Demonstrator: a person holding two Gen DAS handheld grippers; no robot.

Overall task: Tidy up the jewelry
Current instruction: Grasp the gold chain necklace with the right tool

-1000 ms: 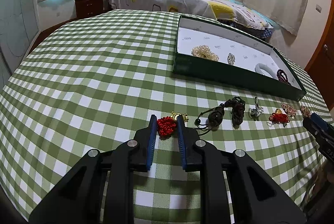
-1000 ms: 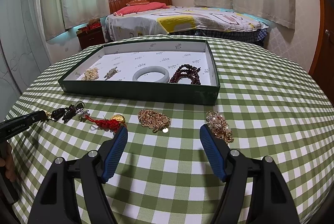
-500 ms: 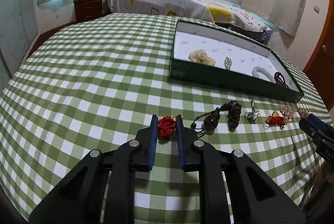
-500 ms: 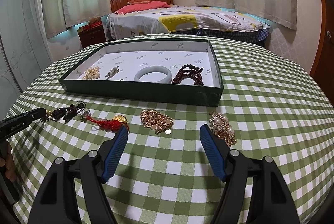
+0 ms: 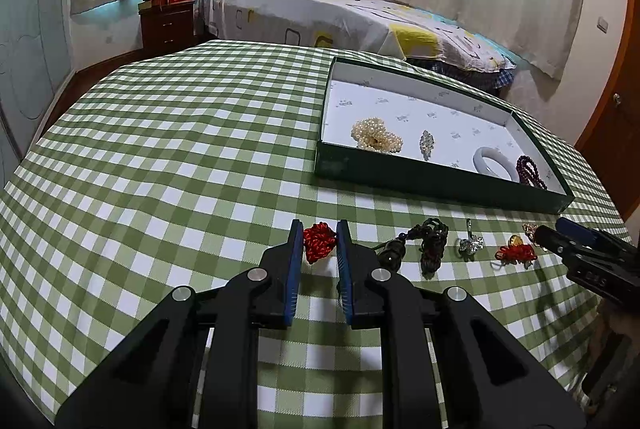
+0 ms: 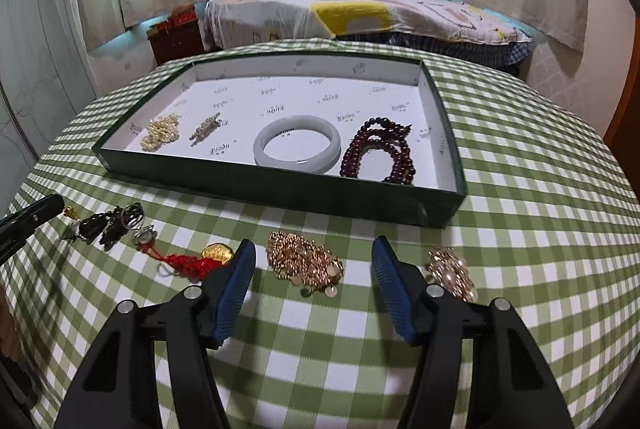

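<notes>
My left gripper (image 5: pixel 319 241) is shut on a red knotted ornament (image 5: pixel 320 243), whose gold end (image 6: pixel 71 212) shows beside the left fingertip (image 6: pixel 36 215). My right gripper (image 6: pixel 313 249) is closing, its jaws either side of a gold coin chain (image 6: pixel 304 263) on the cloth, with the pads clear of it. The green tray (image 6: pixel 280 189) behind holds pearls (image 6: pixel 160 135), a silver brooch (image 6: pixel 206 127), a jade bangle (image 6: pixel 298 143) and dark red beads (image 6: pixel 380 149).
On the checked cloth lie a dark bead string (image 5: pixel 430 241), a small silver piece (image 5: pixel 471 243), a red tassel with a gold coin (image 6: pixel 188 263) and a pearl-and-gold brooch (image 6: pixel 450 273) right of my right finger. A bed (image 6: pixel 360 13) stands beyond the table.
My right gripper has moved forward so the gold coin chain lies between its jaws, which have narrowed. The left gripper keeps the red ornament, and its gold end has slipped behind the fingers.
</notes>
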